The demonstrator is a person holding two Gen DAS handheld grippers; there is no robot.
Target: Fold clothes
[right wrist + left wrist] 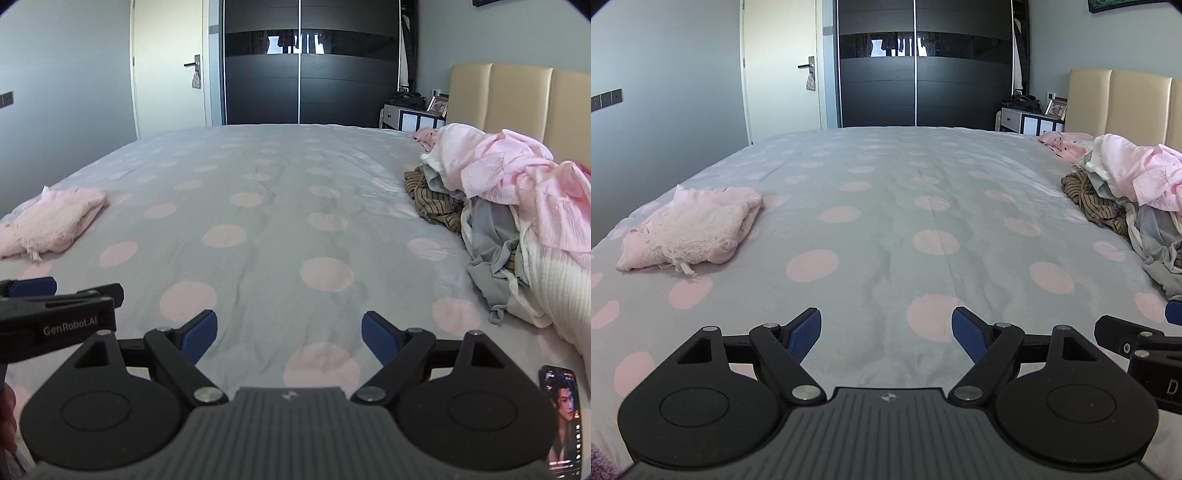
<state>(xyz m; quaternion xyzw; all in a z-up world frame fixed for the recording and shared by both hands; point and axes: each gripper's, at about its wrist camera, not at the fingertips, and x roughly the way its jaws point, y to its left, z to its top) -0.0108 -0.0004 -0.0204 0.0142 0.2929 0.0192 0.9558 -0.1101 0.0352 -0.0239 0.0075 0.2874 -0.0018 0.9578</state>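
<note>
A folded pink lace garment (692, 230) lies on the left side of the bed; it also shows in the right wrist view (51, 221). A pile of unfolded clothes (517, 221), pink, grey, white and brown striped, sits at the right by the headboard, and shows in the left wrist view (1126, 199). My left gripper (886, 332) is open and empty, low over the bedspread. My right gripper (290, 334) is open and empty beside it. Each gripper shows at the edge of the other's view: the right one (1137, 339), the left one (55, 310).
The bed has a grey spread with pink dots (886, 206). A phone (563, 421) lies at the near right edge. A beige headboard (517, 107) stands at the right, a bedside cabinet (410, 116) beyond it, a black wardrobe (310, 62) and a door (170, 62) behind.
</note>
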